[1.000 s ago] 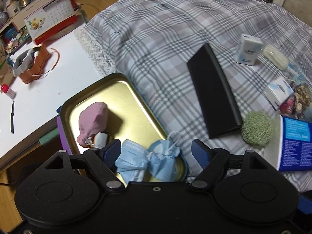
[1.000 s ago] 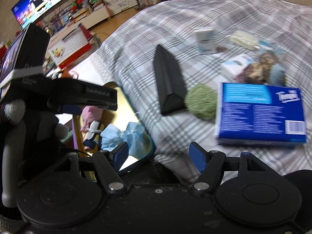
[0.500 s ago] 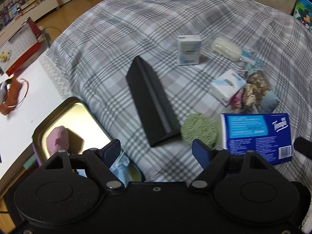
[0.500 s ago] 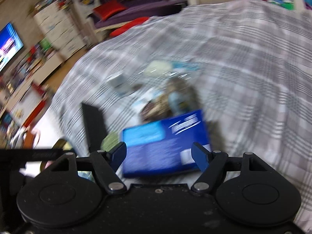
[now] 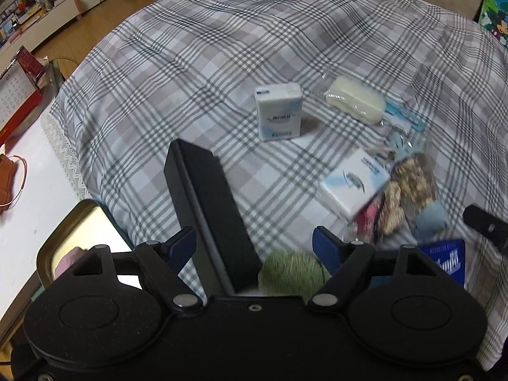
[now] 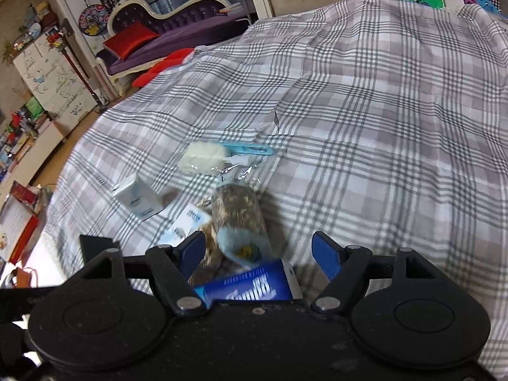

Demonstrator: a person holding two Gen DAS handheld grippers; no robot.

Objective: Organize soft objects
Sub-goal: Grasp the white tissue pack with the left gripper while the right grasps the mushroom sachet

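My left gripper point(image 5: 254, 247) is open above the plaid bedspread point(image 5: 222, 47), over the near end of a long black box point(image 5: 206, 203) and a round green pad point(image 5: 292, 273). A gold tray point(image 5: 60, 231) with a pink soft item point(image 5: 68, 262) shows at the lower left. My right gripper point(image 6: 258, 252) is open with nothing gripped, above a patterned fabric pouch point(image 6: 238, 216) and a blue tissue box point(image 6: 247, 285). Two white tissue packs point(image 5: 278, 111) point(image 5: 354, 184) and a wrapped cream sponge point(image 5: 354, 100) lie farther out.
A white table point(image 5: 31, 197) with a desk calendar point(image 5: 16, 95) borders the bedspread on the left. A purple sofa point(image 6: 177, 31) and white drawers point(image 6: 54, 76) stand beyond the bed. Part of the right tool point(image 5: 485, 225) juts in at the left view's right edge.
Both views have swung right, away from the tray with the blue masks. The left view now centres on the black box and green pad, the right on the pouch and blue box.
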